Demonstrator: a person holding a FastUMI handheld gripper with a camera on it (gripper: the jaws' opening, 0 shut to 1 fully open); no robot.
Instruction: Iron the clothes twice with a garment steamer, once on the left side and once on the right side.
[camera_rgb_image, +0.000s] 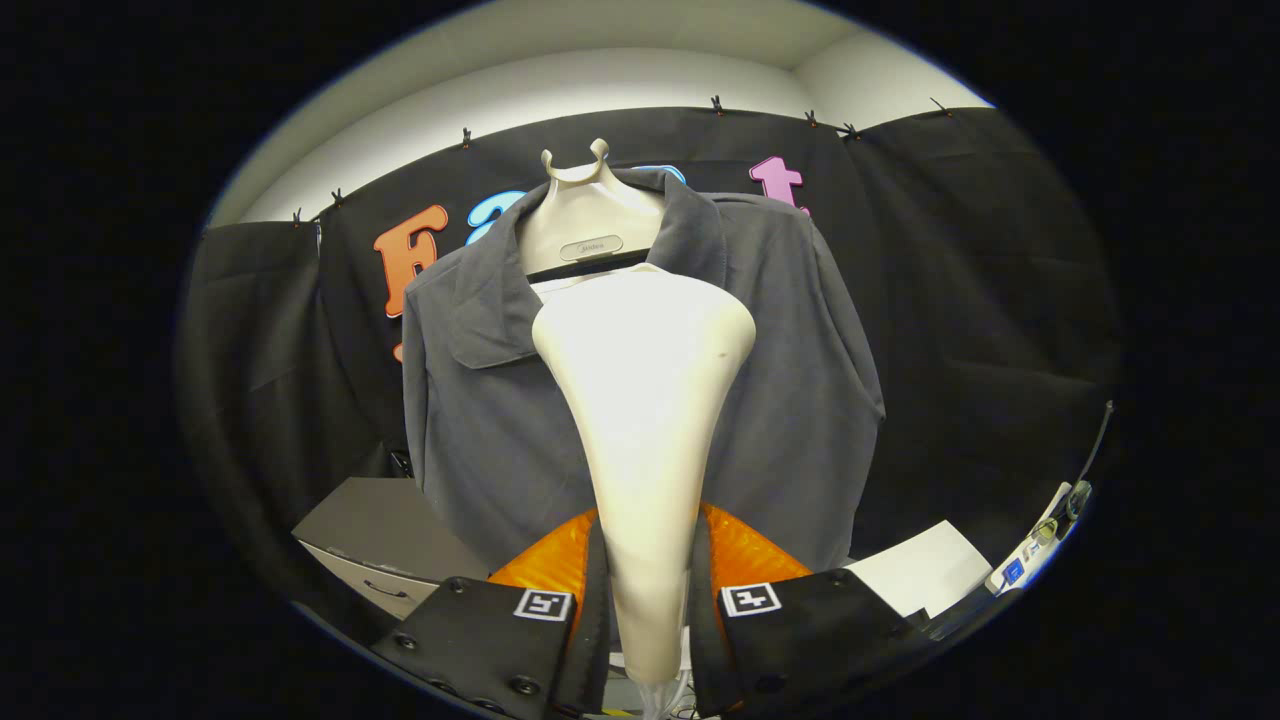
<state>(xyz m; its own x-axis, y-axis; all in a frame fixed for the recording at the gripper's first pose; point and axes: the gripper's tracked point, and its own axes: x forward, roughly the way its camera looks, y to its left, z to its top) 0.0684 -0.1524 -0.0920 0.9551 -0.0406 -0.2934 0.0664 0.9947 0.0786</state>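
While the gripper (648, 600) is closed with both fingers pressed on the narrow handle of a cream plastic garment steamer head (645, 400), the steamer's wide end is held up just in front of the chest of a dark grey collared shirt (790, 400). That shirt is hung on a cream plastic hanger stand (585, 215) against the black cloth wall. A grey box (380, 535) is seen low beside the shirt.
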